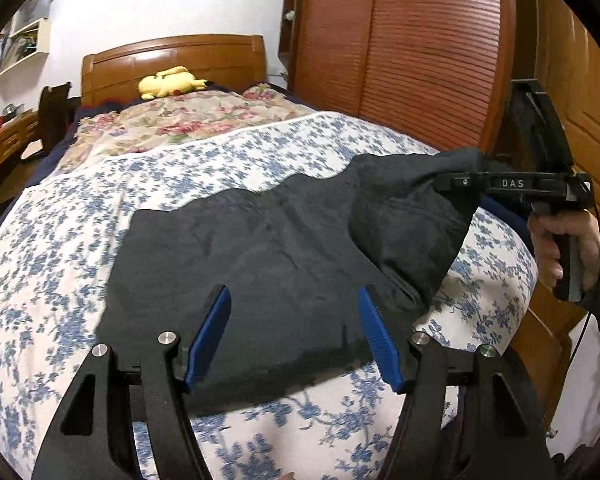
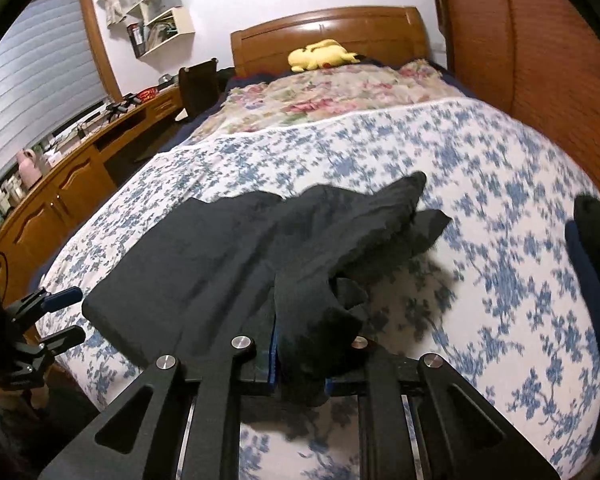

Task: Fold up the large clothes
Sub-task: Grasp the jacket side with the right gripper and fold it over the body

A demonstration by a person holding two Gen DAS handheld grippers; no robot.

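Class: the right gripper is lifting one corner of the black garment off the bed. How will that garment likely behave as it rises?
Probably floppy: the black garment droops in folds from the right gripper. Likely light, since one pinch raises it. The rest may drag across the bed, as the left gripper stands open.

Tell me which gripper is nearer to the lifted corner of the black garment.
Right. The right gripper is shut on that corner of the black garment; the left gripper hangs open above its flat part.
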